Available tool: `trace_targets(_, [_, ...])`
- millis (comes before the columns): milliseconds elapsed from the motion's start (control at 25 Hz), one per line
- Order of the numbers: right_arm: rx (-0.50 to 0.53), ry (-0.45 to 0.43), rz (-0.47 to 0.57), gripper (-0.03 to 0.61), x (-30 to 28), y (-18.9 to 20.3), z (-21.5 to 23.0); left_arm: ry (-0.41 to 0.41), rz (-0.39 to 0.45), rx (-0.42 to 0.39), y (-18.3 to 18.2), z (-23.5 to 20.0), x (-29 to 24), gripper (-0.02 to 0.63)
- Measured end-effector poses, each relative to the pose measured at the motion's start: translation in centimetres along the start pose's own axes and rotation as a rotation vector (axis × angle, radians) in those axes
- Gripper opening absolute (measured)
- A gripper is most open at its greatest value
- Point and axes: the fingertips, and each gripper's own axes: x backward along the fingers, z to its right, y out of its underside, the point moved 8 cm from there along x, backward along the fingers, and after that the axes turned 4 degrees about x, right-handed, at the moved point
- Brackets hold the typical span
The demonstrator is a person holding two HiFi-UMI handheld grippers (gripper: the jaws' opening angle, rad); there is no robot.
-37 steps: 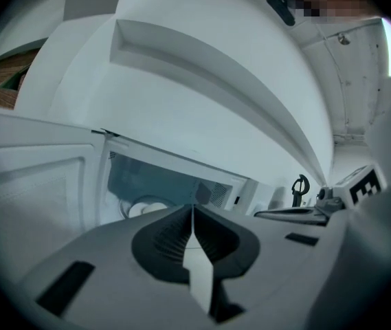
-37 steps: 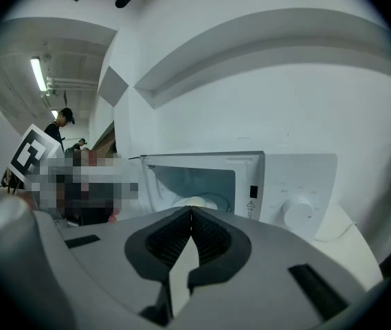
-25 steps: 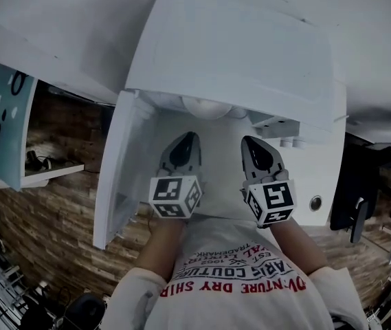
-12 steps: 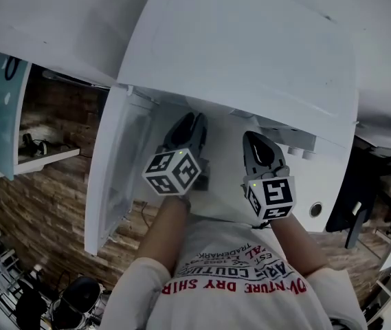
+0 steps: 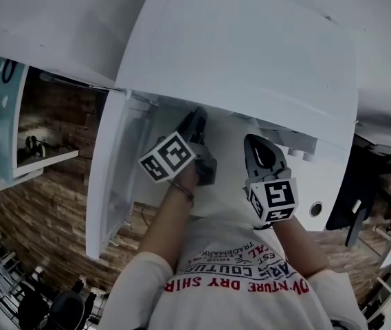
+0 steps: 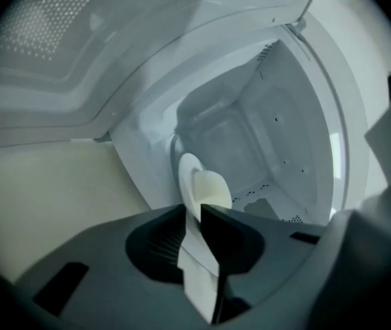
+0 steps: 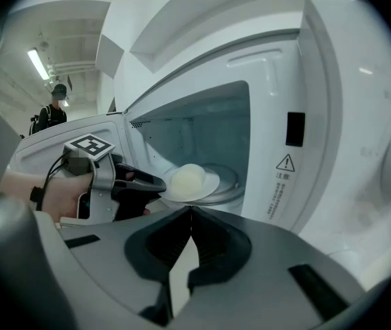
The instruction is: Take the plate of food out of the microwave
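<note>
Noting risks: microwave (image 7: 332,115) stands open ahead of both hand-held grippers. Plate (image 7: 209,185) sits inside, its near rim pinched by the left hand-held gripper (image 7: 162,183), whose jaws have just been closing. A one-edge hold could tip the plate on the way out and send the food (image 7: 187,179) sliding. Right hand-held gripper (image 7: 190,210) has jaws together, empty, outside the opening.

The microwave (image 5: 250,60) is white outside and pale grey-white inside, its door (image 6: 44,19) patterned with a fine dotted mesh and its front bearing a small black warning triangle (image 7: 286,162); the plate (image 7: 209,184) is white and the food (image 7: 187,179) on it pale cream. The left gripper (image 5: 196,115) and right gripper (image 5: 255,143) are dark grey, each with a white cube printed with black square markers. The person's shirt (image 5: 216,311) is white with red lettering, above a floor (image 5: 37,232) of brown planks.
</note>
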Motion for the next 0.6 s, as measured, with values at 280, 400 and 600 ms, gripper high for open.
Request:
trace_targets(280, [0.035, 0.023, 0.001, 0.012, 0.5, 0.4, -0.2, 0.029, -0.003, 0.112, 0.4, -0.1, 0.1, 0.048])
trace_targets(400, [0.032, 0.032, 0.006, 0.012, 0.7, 0.4, -0.3, 0.064, 0.002, 0.145, 0.3, 0.3, 0.4, 0.030])
trace_targets(600, [0.042, 0.037, 0.022, 0.012, 0.9, 0.1, -1.1, 0.116, 0.006, 0.167, 0.2, 1.1, 1.2, 0.014])
